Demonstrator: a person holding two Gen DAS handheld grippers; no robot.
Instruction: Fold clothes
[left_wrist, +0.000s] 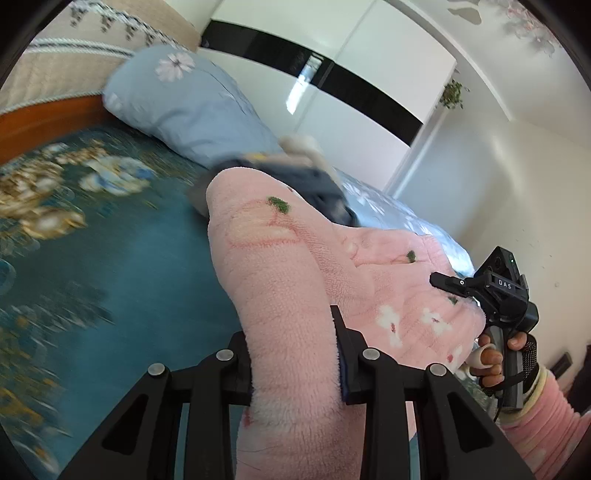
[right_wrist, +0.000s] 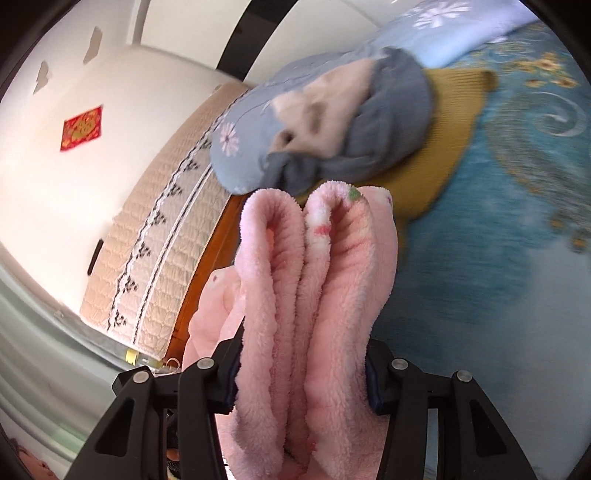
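— Low in the middle of both frames, what's the pink fuzzy cloth (left_wrist: 280, 295) doing?
— Each tool, left tool (left_wrist: 295, 354) and right tool (right_wrist: 301, 373), is squeezed tight on a thick bunch of it, up above the blue bed (left_wrist: 110, 266).
— How to do it well?
— Keep both squeezes firm, hold edges even, lay it down flat.

Folded pink fleece garment (right_wrist: 314, 295) between jaws

White letters "DAS" on the black right gripper (left_wrist: 458, 286), lower right of the left wrist view, red wall decoration (right_wrist: 81, 127) unreadable
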